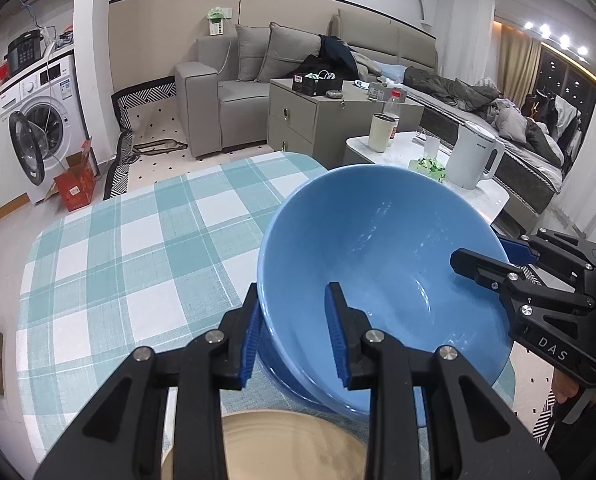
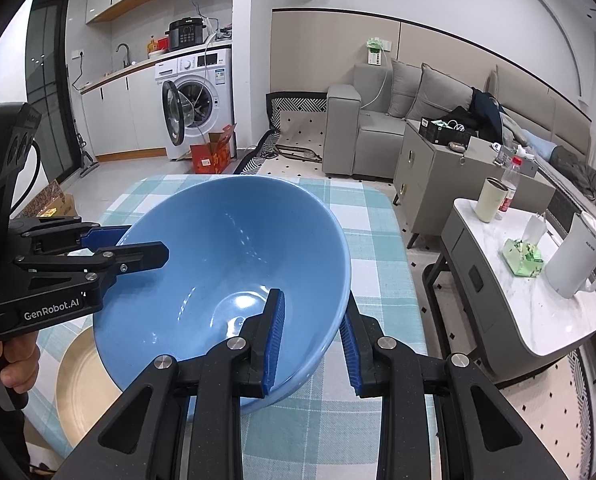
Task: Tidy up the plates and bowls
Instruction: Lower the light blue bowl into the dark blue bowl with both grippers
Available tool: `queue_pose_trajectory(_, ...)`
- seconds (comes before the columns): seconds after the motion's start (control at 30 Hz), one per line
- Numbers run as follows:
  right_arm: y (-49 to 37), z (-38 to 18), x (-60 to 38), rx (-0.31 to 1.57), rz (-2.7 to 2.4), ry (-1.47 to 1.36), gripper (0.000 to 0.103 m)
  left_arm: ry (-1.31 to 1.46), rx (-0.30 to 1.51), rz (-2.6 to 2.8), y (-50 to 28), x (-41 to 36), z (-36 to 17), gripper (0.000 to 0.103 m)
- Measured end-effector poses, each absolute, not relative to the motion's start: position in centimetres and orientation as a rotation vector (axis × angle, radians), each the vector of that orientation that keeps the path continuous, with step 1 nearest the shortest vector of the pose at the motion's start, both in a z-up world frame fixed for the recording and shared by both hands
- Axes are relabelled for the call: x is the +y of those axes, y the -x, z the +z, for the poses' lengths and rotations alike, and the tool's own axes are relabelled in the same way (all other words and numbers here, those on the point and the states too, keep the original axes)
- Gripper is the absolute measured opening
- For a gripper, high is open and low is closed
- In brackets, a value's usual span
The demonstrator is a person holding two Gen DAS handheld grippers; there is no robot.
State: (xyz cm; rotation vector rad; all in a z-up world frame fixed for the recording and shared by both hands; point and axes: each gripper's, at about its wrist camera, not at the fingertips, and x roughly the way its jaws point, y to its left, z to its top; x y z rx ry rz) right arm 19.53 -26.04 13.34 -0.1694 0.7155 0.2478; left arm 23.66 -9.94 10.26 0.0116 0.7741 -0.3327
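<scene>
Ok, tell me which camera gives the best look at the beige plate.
The right wrist view. There the beige plate shows a broad arc of rim and inner surface on the checked tablecloth, left of the blue bowl. The left wrist view shows only a sliver between the left gripper's fingers.

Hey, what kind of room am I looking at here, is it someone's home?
Most likely a small studio flat: a grey sofa and a bed share the room with a washing machine under a kitchen counter, and a checked tablecloth covers the table.
</scene>
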Motion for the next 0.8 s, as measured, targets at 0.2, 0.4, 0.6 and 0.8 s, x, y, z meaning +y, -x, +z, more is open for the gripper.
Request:
queue_pose_trajectory(0.2,-20.0,12.9,-25.5,0.72,0.25,0.176,0.028,-0.004,0.787,-0.321,-24.0,-9.7,9.8,0.029)
queue_pose_trajectory(0.4,-20.3,12.4,-25.2,0.725,0.258,0.182,0.028,-0.004,0.801,-0.312,-24.5,-9.5,9.0,0.029)
queue_pose_trajectory(0.6,-21.0,11.4,-24.8,0.746,0.265,0.188,0.028,-0.006,0.821,-0.303,-24.9,-9.3,8.1,0.029)
queue_pose_trajectory(0.8,-21.6,10.6,-24.6,0.77,0.265,0.193,0.028,-0.002,0.84,-0.302,-25.3,-9.3,7.1,0.029)
